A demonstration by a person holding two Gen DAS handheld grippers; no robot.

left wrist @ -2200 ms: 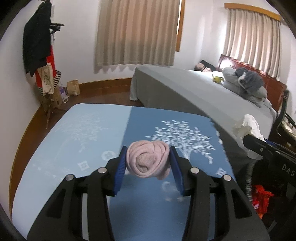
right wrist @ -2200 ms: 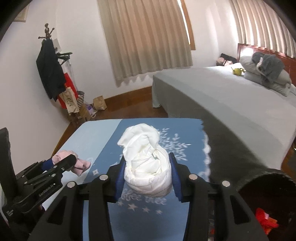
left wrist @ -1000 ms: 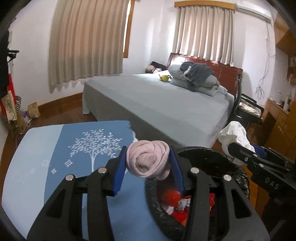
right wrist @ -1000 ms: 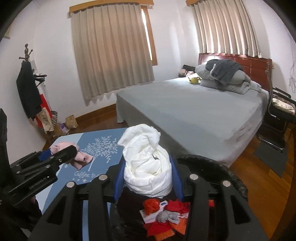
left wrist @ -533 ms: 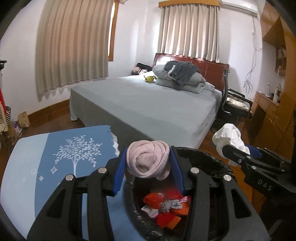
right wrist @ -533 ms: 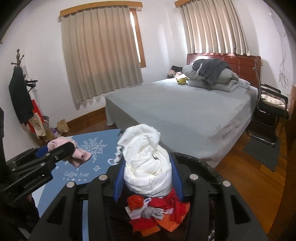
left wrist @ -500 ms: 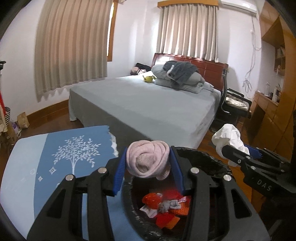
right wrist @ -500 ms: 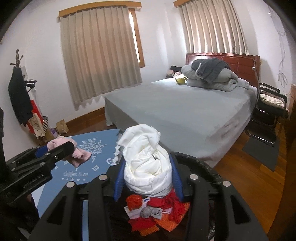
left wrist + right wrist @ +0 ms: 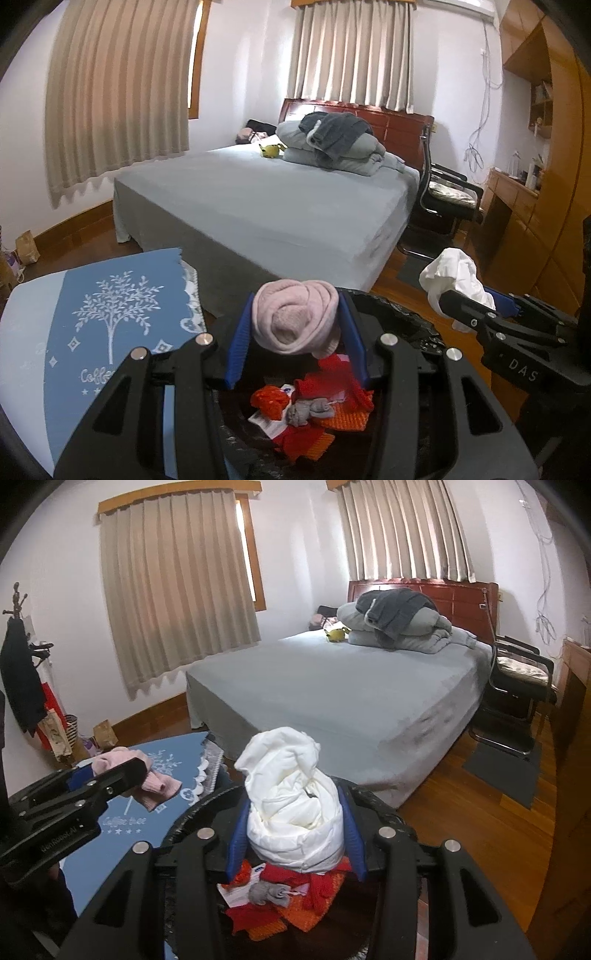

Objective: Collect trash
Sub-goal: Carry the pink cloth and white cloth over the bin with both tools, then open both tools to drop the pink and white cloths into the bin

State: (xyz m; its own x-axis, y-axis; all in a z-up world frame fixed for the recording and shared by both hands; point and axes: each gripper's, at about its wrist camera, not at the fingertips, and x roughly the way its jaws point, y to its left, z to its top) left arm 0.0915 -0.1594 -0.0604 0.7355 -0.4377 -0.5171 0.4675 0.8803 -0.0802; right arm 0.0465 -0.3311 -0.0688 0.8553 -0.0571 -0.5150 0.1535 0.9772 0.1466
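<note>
My left gripper (image 9: 295, 341) is shut on a rolled pink sock (image 9: 295, 319) and holds it above the black-lined trash bin (image 9: 413, 325). My right gripper (image 9: 295, 836) is shut on a crumpled white cloth (image 9: 293, 808), also above the bin (image 9: 373, 801). Red, orange and grey scraps (image 9: 310, 410) lie inside the bin. The pink sock also shows in the right wrist view (image 9: 151, 775). The white cloth also shows in the left wrist view (image 9: 456, 277).
A table with a blue tree-print cloth (image 9: 103, 325) stands left of the bin. A grey bed (image 9: 266, 206) lies behind it. A black chair (image 9: 443, 199), a wooden desk (image 9: 517, 199) and wood floor (image 9: 491, 812) are at the right.
Both grippers have moved right from over the blue table to above the trash bin, carrying the pink sock and the white cloth. Their grips have not changed.
</note>
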